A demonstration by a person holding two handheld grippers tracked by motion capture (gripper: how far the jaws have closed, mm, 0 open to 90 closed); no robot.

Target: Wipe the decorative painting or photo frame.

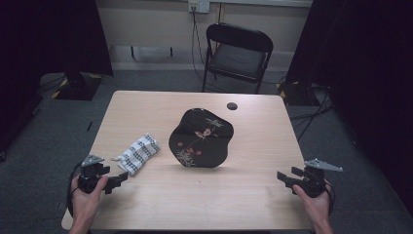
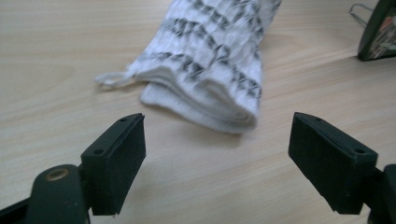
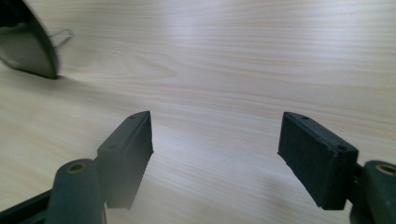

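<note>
Hovering low at the lower left of the frame, the left tongs (image 1: 122,178) gape wide and empty; the folded cloth (image 1: 139,153) lies just up-right, long axis diagonal. The right tongs (image 1: 285,177), also open and empty, sit well apart.

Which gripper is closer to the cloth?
The left gripper. Its open jaws point at the folded patterned cloth just ahead of it, while the right gripper sits open at the table's far side, past the black tray.

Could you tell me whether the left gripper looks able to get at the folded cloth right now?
Probably yes: the left gripper is open, the folded cloth lies just ahead, with bare table between.
</note>
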